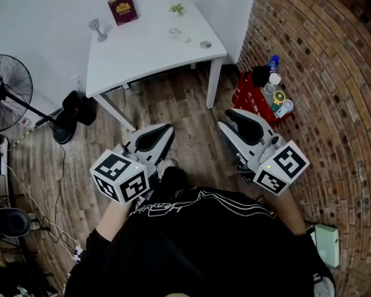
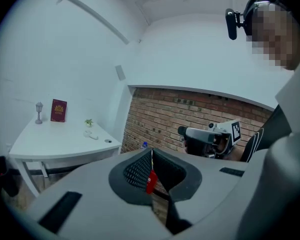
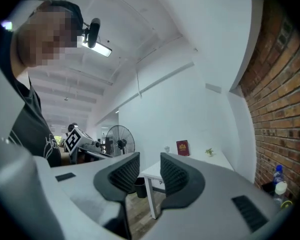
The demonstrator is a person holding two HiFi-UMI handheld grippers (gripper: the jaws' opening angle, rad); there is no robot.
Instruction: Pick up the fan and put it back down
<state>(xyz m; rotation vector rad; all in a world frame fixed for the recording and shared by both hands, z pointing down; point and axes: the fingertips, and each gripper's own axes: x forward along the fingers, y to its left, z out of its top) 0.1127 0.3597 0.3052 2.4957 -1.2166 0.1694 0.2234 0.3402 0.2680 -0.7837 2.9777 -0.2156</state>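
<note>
The fan (image 1: 11,86) is standing on the wooden floor (image 1: 185,113) at the far left of the head view, near the white wall and well apart from both tools. Its pole is running from the round cage down to a round base, so its long axis is upright, though the steep wide-angle view is making it appear slanted. The cage is showing as a broad circle, and whether that is its front or its back cannot be told. Moving right, the white table (image 1: 142,51) is carrying a red book (image 1: 122,8) at its back edge. The left gripper (image 1: 166,130) is pointing toward the table, and its own view is showing the pads pressed together with nothing between them, only a sliver of red background showing through the slit. That view is taking in the table and the brick wall (image 2: 160,109). The right gripper (image 1: 227,120) is hovering beside the left one with its jaws standing apart and empty. Only its own view is showing the fan upright on its pole, beyond the gap between its jaws. At the far right, a red crate (image 1: 246,96) of bottles is sitting against the brick wall.
</note>
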